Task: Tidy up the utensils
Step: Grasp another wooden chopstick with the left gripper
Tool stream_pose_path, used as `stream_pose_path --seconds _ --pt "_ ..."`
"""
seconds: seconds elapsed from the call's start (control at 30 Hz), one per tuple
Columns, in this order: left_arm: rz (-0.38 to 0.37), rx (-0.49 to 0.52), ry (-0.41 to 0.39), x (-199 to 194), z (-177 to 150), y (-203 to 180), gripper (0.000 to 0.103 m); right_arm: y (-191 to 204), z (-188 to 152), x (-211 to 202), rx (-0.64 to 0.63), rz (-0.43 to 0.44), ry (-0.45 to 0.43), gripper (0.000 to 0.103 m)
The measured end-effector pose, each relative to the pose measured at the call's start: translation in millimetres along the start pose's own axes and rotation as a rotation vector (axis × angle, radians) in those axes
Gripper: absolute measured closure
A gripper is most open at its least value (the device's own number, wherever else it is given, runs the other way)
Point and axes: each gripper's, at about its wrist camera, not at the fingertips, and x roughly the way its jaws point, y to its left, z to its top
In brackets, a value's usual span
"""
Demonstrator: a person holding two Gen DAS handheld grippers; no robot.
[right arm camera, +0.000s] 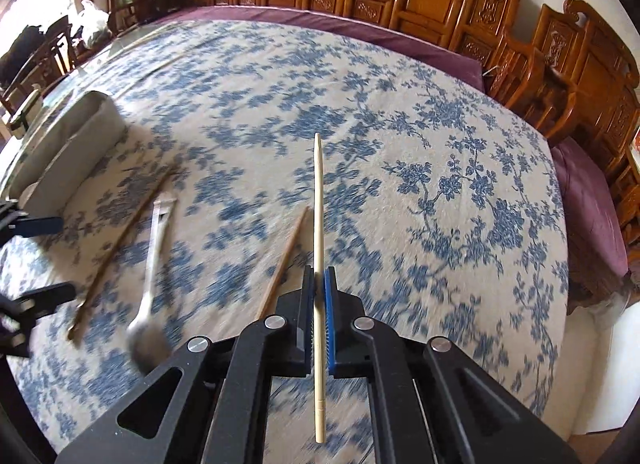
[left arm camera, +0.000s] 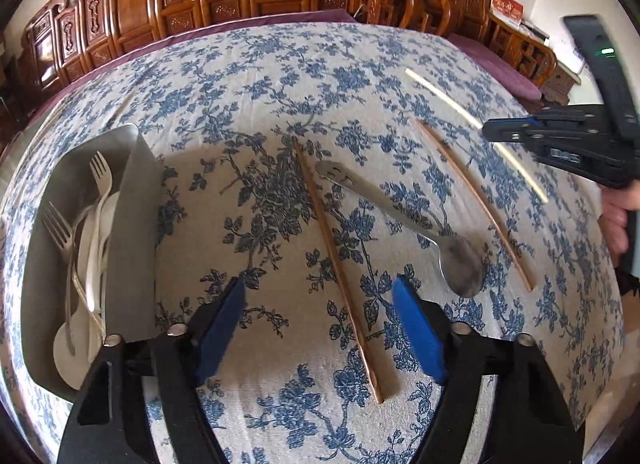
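on top of the blue-flowered cotton tablecloth (left arm camera: pixel 256 75), sorting cutlery into the rectangular stainless-steel tray (left arm camera: pixel 136 199) at the far left, roughly half finished by the look of it. already lying inside the tray: two metal forks (left arm camera: pixel 100 171) and some white plastic spoons (left arm camera: pixel 94 236). remaining loose on the cloth: a reddish-brown wooden chopstick (left arm camera: pixel 340 272), its matching brown chopstick (left arm camera: pixel 476 203) further right, and a steel spoon with a smiley-face handle (left arm camera: pixel 396 219) between them.

holding a pale bamboo chopstick (right arm camera: pixel 319 264) off the cloth with the right gripper (right arm camera: pixel 319 276), blue pads clenched tight on its shaft, thick end hanging back toward the camera; seen as a blurred pale streak in the left view.

hovering with the left gripper (left arm camera: pixel 320 312) straddling the near end of the reddish-brown chopstick, blue fingers (left arm camera: pixel 416 328) spread and not touching it, so grasping nothing yet.

probably still needing four trips or so: the bamboo stick, both brown sticks, the spoon.
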Motion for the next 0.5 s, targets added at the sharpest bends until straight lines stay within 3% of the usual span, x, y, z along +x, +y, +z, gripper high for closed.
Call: stream_pose_path --seconds 0.17,0.4,0.5 --pt "0.027 0.017 0.042 14 -6 -9 0.063 19 -14 -26 -0.007 0.007 -0.021 0.097" --pt "0.050 0.015 0.041 15 -13 -7 0.072 39 -25 -61 0.002 0.018 -0.054 0.097" --pt "0.055 0.017 0.036 13 -17 -5 0.086 45 -29 -71 0.002 0.018 -0.060 0.097"
